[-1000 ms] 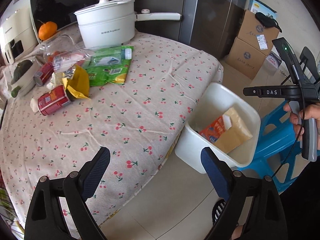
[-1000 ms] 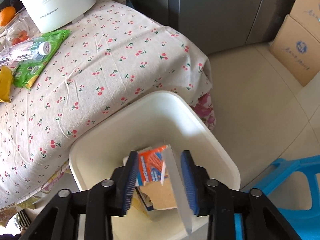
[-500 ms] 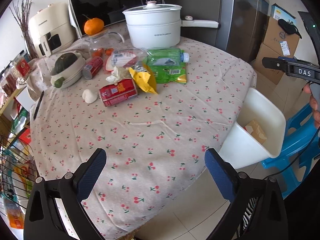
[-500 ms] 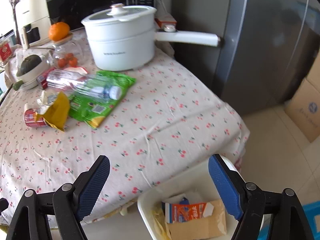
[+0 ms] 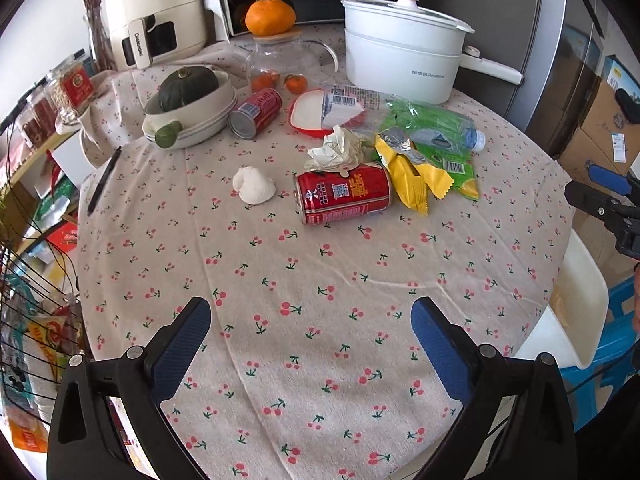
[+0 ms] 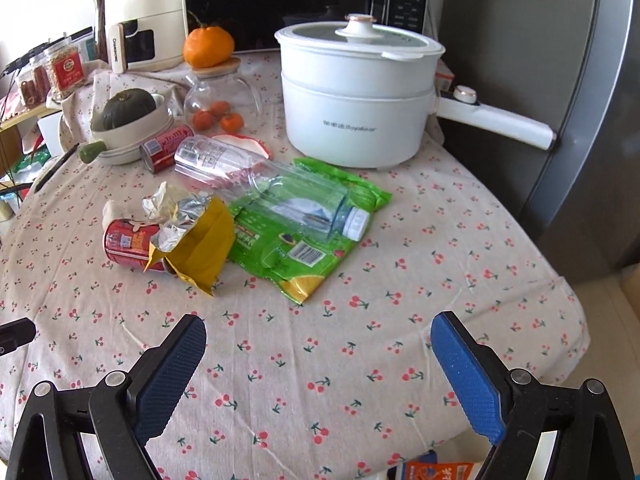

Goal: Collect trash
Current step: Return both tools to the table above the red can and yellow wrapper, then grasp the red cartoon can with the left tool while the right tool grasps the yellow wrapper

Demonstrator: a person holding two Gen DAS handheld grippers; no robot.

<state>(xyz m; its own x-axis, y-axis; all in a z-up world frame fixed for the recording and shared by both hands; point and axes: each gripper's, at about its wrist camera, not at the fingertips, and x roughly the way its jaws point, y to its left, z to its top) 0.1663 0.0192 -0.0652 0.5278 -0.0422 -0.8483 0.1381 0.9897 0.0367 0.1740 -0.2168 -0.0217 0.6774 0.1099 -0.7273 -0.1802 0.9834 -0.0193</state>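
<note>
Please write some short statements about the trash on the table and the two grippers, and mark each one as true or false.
1. The plastic bottle lies on the green wrapper. True.
2. The right gripper holds the yellow wrapper. False: its jaws are open and empty.
3. The nearer red can stands upright. False: it lies on its side.
4. The left gripper is open above the tablecloth. True.
5. An orange sits on the glass jar's lid. True.
</note>
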